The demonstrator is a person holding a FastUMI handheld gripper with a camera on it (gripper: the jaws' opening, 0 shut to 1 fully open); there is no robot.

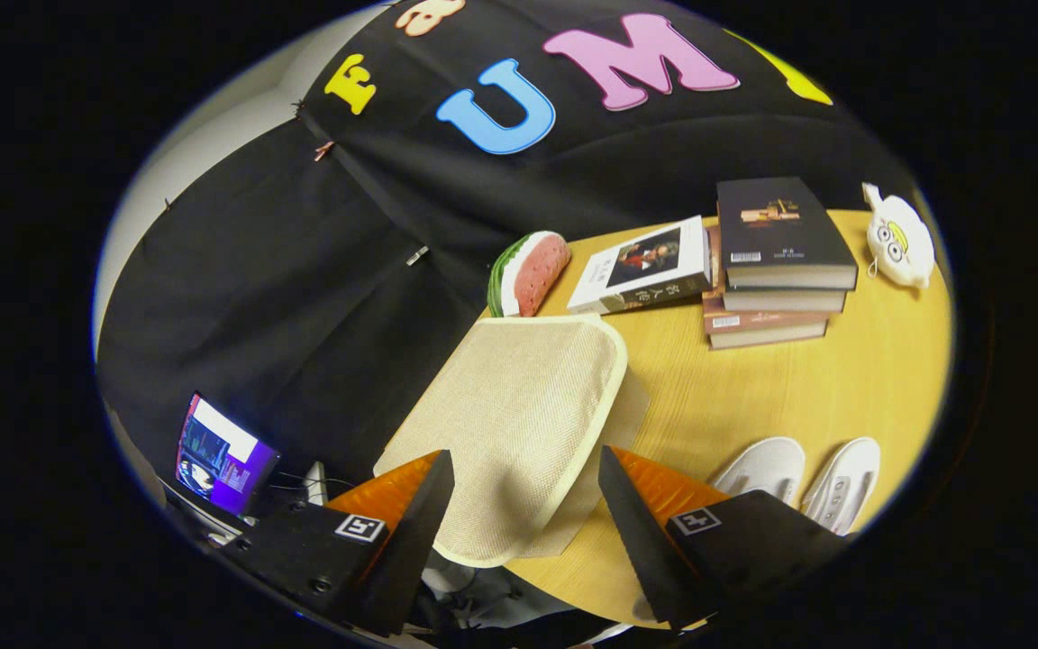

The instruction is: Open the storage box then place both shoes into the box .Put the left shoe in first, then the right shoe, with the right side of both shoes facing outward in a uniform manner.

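Observation:
The storage box (519, 406) is a beige woven fabric piece with cream trim, lying at the near left edge of the wooden table (807, 388). Its top panel reaches back between my fingers. My gripper (523, 455) is open, one finger on each side of that panel, and neither finger visibly presses on it. Whether the lid is lifted I cannot tell. Two white shoes (767, 469) (843, 482) lie side by side on the table just right of my right finger, toes pointing away from me.
Beyond the box lie a watermelon-slice cushion (532, 270), a single book (645, 266) and a stack of books (776, 261). A white plush toy (899, 239) sits at the far right. A lit screen (222, 455) stands off the table, left of my left finger.

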